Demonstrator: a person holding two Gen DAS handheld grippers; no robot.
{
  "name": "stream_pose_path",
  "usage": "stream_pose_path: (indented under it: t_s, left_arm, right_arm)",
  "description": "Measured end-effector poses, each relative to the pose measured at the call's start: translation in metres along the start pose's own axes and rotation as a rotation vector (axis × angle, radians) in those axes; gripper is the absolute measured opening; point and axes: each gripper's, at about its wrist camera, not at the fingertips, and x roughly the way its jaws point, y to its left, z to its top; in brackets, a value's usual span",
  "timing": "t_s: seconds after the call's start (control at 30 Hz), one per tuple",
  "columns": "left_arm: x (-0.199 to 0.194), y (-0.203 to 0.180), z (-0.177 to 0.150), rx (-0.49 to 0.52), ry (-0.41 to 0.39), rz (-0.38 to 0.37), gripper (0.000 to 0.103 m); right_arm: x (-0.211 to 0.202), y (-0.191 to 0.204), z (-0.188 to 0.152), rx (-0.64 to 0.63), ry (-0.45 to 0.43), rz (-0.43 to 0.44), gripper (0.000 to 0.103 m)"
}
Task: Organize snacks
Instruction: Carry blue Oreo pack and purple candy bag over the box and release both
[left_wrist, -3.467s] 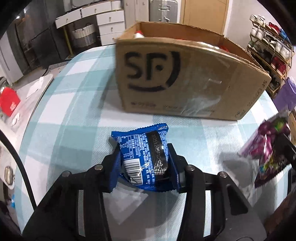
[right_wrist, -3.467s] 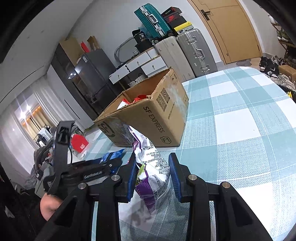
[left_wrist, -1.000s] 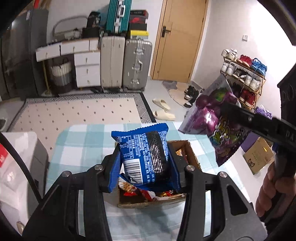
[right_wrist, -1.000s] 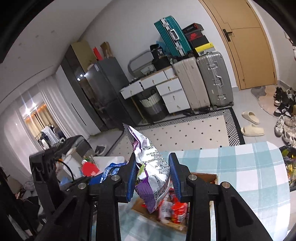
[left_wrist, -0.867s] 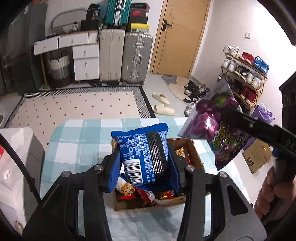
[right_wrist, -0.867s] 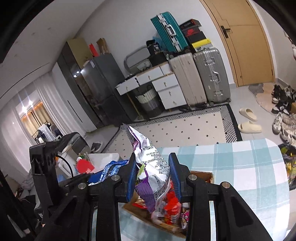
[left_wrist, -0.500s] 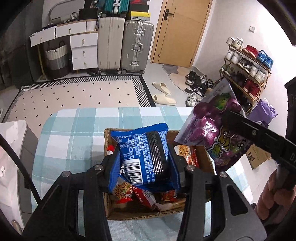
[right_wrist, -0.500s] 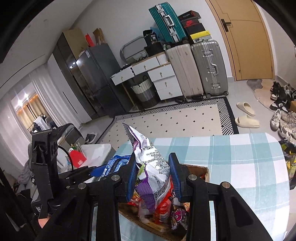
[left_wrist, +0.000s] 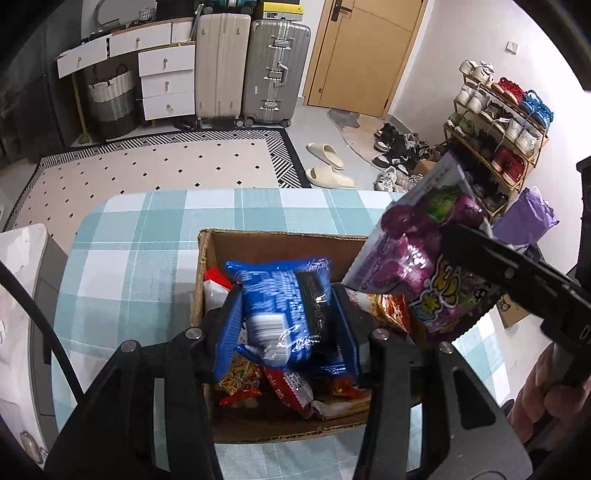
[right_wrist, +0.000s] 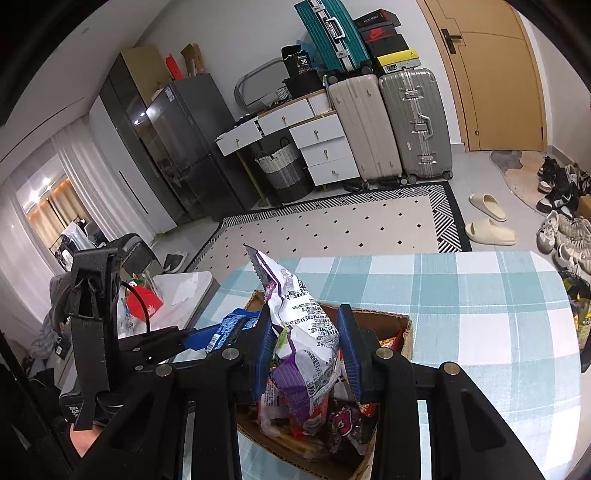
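Left wrist: left gripper (left_wrist: 286, 321) above cardboard box (left_wrist: 207, 258).

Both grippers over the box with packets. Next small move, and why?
Probably open the left gripper to drop the blue packet: it hangs directly above the open cardboard box, over snacks already inside. The right gripper grips the purple packet over the same box and could release next.

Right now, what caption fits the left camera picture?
Left gripper holds blue packet above snack box.
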Motion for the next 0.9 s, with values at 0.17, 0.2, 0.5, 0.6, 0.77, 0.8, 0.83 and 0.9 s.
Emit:
stream_pose_path:
  t_s: [0.17, 0.2, 0.5, 0.6, 0.77, 0.8, 0.83, 0.9]
  left_arm:
    - [-0.006, 0.000, -0.004, 0.018, -0.012, 0.030, 0.046]
    - [-0.009, 0.001, -0.005, 0.015, -0.016, 0.029, 0.046]
    - [-0.031, 0.011, -0.015, 0.008, -0.034, 0.049, 0.048]
    - [-0.041, 0.010, -0.020, 0.024, -0.051, 0.063, 0.050]
    - [-0.059, 0.006, -0.026, 0.048, -0.080, 0.085, 0.051]
    - [-0.063, 0.003, -0.027, 0.055, -0.085, 0.088, 0.051]
    - [-0.067, 0.001, -0.028, 0.061, -0.092, 0.092, 0.051]
    - [-0.075, -0.003, -0.030, 0.074, -0.104, 0.097, 0.051]
  right_arm:
    - [0.004, -0.001, -0.002, 0.014, 0.002, 0.000, 0.034]
    - [0.006, -0.001, -0.002, 0.015, 0.006, 0.000, 0.034]
    - [0.014, -0.001, -0.005, 0.049, 0.028, 0.017, 0.034]
    - [0.014, 0.001, -0.006, 0.044, 0.022, 0.004, 0.041]
    - [0.009, 0.006, -0.007, 0.022, 0.008, -0.019, 0.052]
    - [0.008, 0.007, -0.007, 0.017, 0.004, -0.024, 0.052]
    - [0.006, 0.008, -0.007, 0.013, 0.003, -0.027, 0.052]
    - [0.001, 0.009, -0.008, 0.008, -0.004, -0.030, 0.052]
